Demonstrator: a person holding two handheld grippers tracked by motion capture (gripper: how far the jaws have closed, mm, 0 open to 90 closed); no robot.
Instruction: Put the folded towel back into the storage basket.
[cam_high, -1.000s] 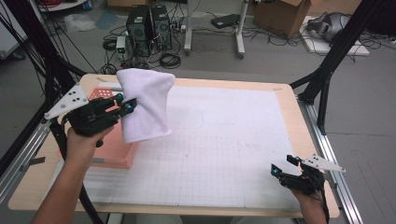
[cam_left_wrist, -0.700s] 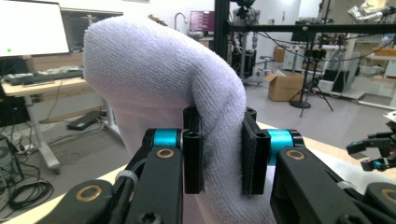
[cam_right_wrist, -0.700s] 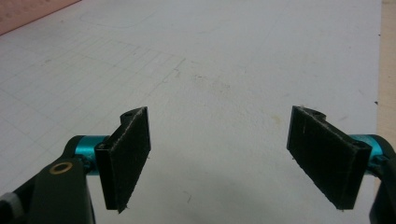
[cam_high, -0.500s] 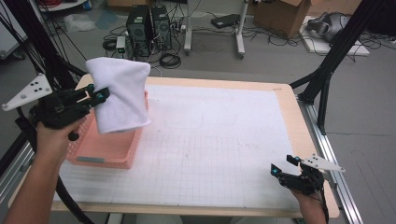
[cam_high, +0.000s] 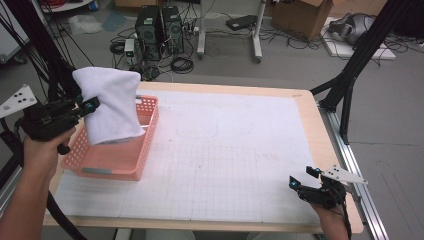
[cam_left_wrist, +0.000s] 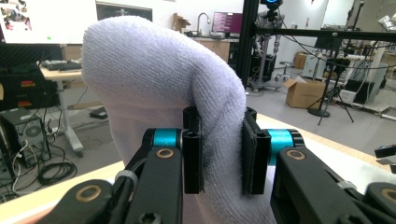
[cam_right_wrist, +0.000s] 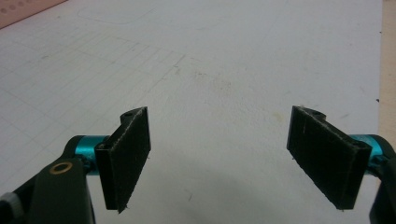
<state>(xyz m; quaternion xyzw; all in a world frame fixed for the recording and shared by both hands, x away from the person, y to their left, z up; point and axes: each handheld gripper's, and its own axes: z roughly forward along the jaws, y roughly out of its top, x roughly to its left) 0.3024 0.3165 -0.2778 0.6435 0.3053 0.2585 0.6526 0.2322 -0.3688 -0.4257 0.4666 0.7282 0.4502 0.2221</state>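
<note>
White towel hangs from the left claw above the pink basket at the left end of the worktop in the high view. To my eye the step is dropping it in, so I'd lower it until the hem settles inside the walls and centre it before letting go. The right claw idles near the front right corner. In the left gripper view the claw is clamped tight on a fold of the towel. In the right gripper view the claw is spread wide, holding nothing over bare worktop.
</note>
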